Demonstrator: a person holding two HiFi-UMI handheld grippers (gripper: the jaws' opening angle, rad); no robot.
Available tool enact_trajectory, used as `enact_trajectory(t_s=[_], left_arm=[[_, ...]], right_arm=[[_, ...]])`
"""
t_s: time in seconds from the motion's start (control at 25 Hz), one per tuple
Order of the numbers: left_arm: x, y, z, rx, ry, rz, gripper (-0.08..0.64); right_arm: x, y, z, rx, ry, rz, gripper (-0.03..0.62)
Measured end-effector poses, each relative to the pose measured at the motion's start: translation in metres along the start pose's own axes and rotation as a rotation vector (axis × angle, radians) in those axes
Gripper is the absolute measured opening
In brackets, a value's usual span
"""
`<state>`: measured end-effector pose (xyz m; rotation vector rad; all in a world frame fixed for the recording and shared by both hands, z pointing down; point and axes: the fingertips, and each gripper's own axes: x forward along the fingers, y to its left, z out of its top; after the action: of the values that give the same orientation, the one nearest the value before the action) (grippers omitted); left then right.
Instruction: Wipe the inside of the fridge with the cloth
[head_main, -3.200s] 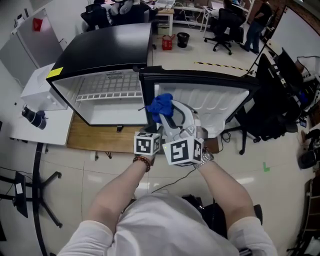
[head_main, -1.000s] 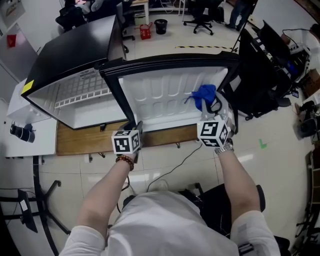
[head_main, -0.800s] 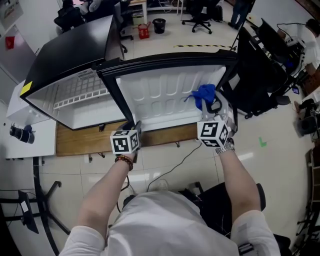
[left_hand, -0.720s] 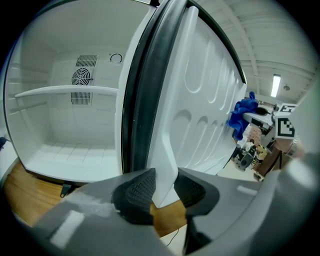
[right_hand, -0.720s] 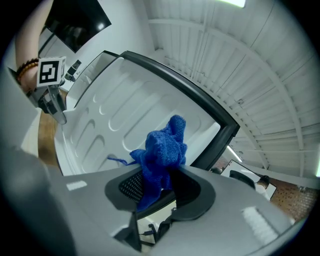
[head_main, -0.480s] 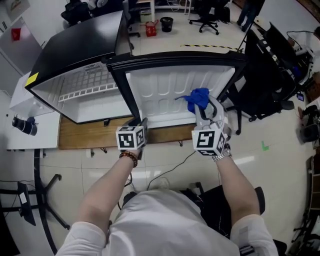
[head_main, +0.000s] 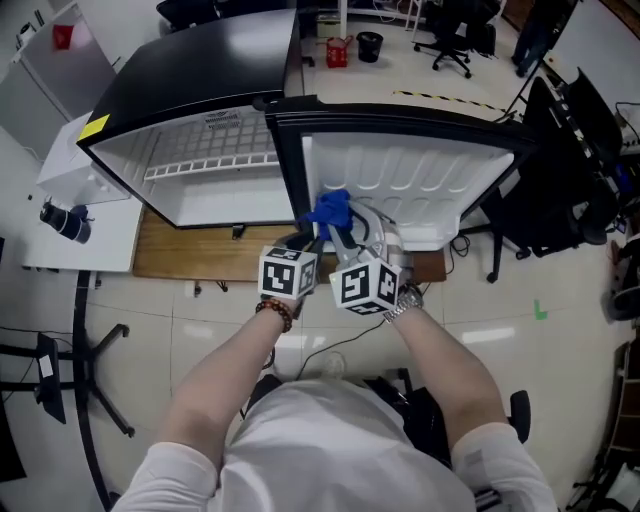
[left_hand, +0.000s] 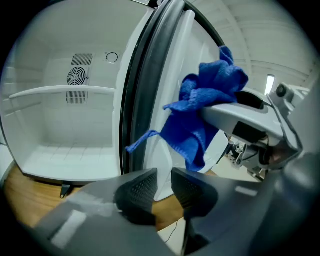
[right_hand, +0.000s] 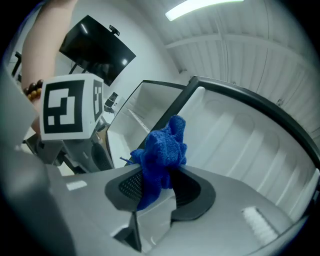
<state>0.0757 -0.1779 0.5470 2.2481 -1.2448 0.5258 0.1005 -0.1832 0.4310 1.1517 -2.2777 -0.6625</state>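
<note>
Right gripper (right_hand: 157, 187) is clamped on the blue cloth (right_hand: 161, 150), which bunches up out of its jaws. The cloth hangs in front of the white inner face of the open door (head_main: 420, 185), close to the black seal and outside the fridge (head_main: 200, 90) compartment. Left gripper (left_hand: 164, 182) sits just beside it. Its jaws have just been closing and stand a narrow gap apart, with nothing between them. Inside the fridge there are white walls, one wire shelf (head_main: 215, 160) and a round vent (left_hand: 80, 76) on the back wall.
</note>
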Motion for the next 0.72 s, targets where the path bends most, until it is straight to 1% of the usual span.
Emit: enact_trajectory(t_s=[0.16,0.36,0.72], left_arm=[[0.002,-0.001,-0.001,0.032,0.020,-0.013,0.089],[0.002,0.001,-0.002,0.043,0.026,-0.014,0.089],[0.002,0.002,-0.003,0.047,0.032,-0.003,0.089]], right_arm=[[0.015,0.007,-0.002,-0.001,0.013,0.003,0.133],[0.017,0.006,-0.009,-0.049,0.036,-0.025,0.133],[-0.003,-0.022,-0.042,-0.051,0.100,-0.104,0.133]])
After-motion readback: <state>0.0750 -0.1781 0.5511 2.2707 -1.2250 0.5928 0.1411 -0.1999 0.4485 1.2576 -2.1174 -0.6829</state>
